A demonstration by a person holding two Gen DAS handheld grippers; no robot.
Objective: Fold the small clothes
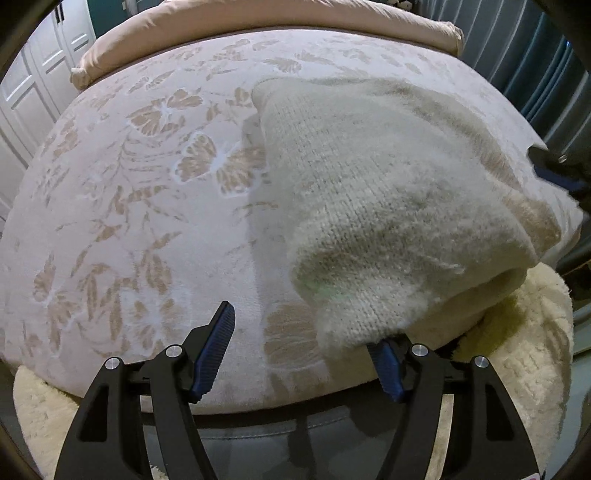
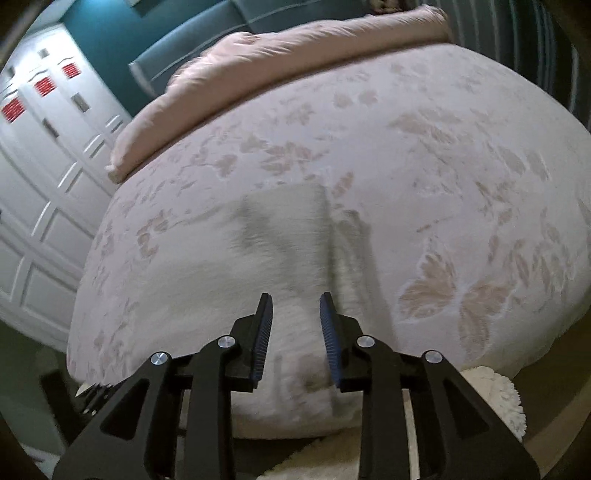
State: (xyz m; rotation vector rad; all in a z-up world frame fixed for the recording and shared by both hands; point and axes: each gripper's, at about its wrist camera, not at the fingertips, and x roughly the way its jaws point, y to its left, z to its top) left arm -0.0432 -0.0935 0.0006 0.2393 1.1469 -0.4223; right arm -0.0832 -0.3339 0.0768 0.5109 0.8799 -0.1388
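Observation:
A cream knitted garment [image 1: 388,206] lies folded over on the flowered bed cover [image 1: 129,221], on the right half of the left wrist view. My left gripper [image 1: 306,328] is open wide at the bed's near edge; its right finger [image 1: 386,363] sits under the garment's near corner, its left finger [image 1: 218,347] is free. In the right wrist view the same garment [image 2: 280,236] is a blurred pale patch ahead. My right gripper [image 2: 295,306] is open and empty, just above the garment's near end. The other gripper [image 1: 557,173] shows at the right edge of the left wrist view.
A pink folded duvet [image 1: 258,22] lies along the far side of the bed. A fluffy cream rug [image 1: 517,350] lies on the floor at the bed's near edge. White panelled doors [image 2: 40,177] stand to the left.

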